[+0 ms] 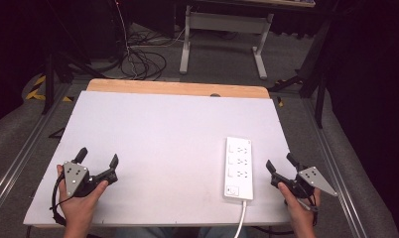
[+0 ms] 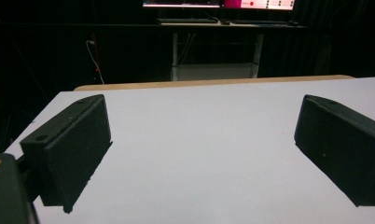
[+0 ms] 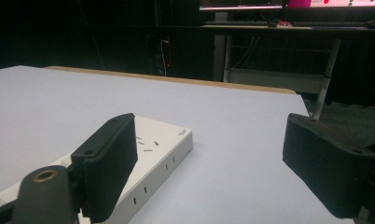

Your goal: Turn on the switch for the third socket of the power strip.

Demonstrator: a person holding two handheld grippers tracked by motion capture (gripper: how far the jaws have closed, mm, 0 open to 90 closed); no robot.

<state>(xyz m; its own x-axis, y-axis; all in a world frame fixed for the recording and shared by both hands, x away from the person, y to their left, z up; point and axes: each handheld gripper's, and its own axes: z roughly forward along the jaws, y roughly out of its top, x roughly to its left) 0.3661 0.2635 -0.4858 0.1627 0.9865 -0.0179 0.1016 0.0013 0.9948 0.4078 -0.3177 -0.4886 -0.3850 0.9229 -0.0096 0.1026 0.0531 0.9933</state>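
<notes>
With both the left gripper and right gripper spread empty, a careless right-hand sweep could shove the power strip just left of it, or snag its cord at the near edge.

High view: overhead, facing forward-down on table. Gripper views: low, near surface, past own jaws; all share tabletop.

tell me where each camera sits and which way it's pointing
High view: above the person's side, looking forward and down on the table; forearms, left gripper and right gripper show.
Left gripper view: rides the left gripper, looking along its open jaws across bare tabletop.
Right gripper view: rides the right gripper, jaws open, the power strip at its left.
Shared: high and right gripper views both show the power strip.
</notes>
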